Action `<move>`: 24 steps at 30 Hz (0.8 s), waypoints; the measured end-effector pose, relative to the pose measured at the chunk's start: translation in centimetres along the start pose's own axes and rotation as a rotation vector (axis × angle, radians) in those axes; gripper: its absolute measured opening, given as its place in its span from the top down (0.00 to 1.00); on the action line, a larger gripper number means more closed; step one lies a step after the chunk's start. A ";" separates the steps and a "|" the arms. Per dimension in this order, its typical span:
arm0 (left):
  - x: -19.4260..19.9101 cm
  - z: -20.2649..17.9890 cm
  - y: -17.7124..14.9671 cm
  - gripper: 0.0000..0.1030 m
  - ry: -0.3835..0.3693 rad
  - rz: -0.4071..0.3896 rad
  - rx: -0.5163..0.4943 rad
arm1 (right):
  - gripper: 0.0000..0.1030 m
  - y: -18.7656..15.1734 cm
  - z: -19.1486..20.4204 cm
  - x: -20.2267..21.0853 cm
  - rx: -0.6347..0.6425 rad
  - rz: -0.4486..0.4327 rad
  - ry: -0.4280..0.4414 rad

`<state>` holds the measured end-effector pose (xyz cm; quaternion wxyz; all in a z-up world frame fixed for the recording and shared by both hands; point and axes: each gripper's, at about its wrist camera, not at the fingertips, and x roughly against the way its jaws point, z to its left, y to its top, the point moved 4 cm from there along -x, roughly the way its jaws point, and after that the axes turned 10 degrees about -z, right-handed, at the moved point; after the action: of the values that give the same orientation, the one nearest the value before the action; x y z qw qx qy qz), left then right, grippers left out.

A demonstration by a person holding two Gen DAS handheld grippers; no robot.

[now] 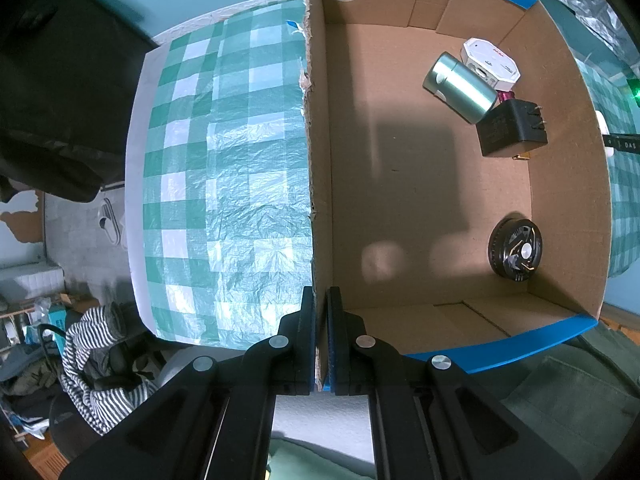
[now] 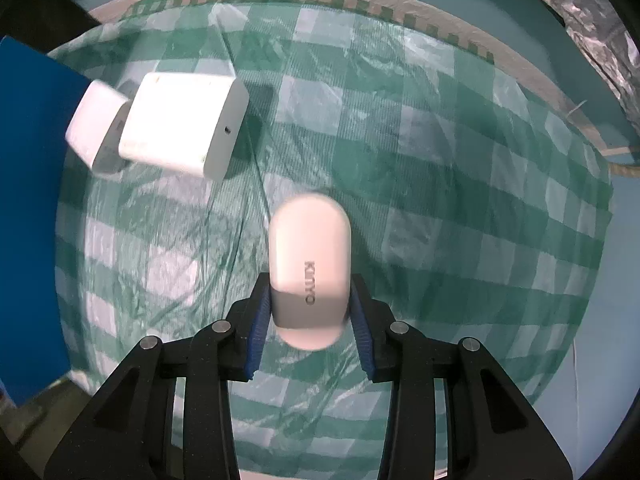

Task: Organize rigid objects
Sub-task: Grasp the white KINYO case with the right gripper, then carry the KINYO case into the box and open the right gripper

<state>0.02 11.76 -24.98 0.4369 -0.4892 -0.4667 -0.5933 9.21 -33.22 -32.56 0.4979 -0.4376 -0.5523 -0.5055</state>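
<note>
My left gripper [image 1: 320, 300] is shut on the left wall of an open cardboard box [image 1: 318, 160] with a blue outside. Inside the box lie a silver-green cylinder [image 1: 460, 86], a white octagonal device [image 1: 490, 62], a black plug adapter [image 1: 512, 128] and a black round fan [image 1: 516, 249]. My right gripper [image 2: 310, 312] is shut on a white pill-shaped case [image 2: 309, 264] marked KIITYO, held above the checked cloth. Two white blocks, a large one [image 2: 182, 122] and a small one [image 2: 96, 126], lie on the cloth to the left.
The table has a green-and-white checked plastic cloth [image 2: 440, 200]. The box's blue side [image 2: 28, 208] stands at the left edge of the right wrist view. Crinkled foil [image 2: 592, 20] lies at the far right. Clothes and clutter [image 1: 100, 360] lie on the floor beyond the table's edge.
</note>
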 end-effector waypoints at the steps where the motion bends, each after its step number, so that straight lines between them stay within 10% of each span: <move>1: 0.0 0.0 0.0 0.96 0.000 0.000 0.000 | 0.64 0.2 0.0 0.0 -0.009 -0.003 -0.001; 24: 0.0 -0.1 0.0 0.96 -0.005 -0.002 -0.006 | 0.64 1.0 6.7 4.9 0.002 -0.059 0.053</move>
<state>-0.04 11.68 -25.03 0.4337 -0.4916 -0.4666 -0.5937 8.85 -26.54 -27.55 0.4976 -0.4071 -0.5521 -0.5309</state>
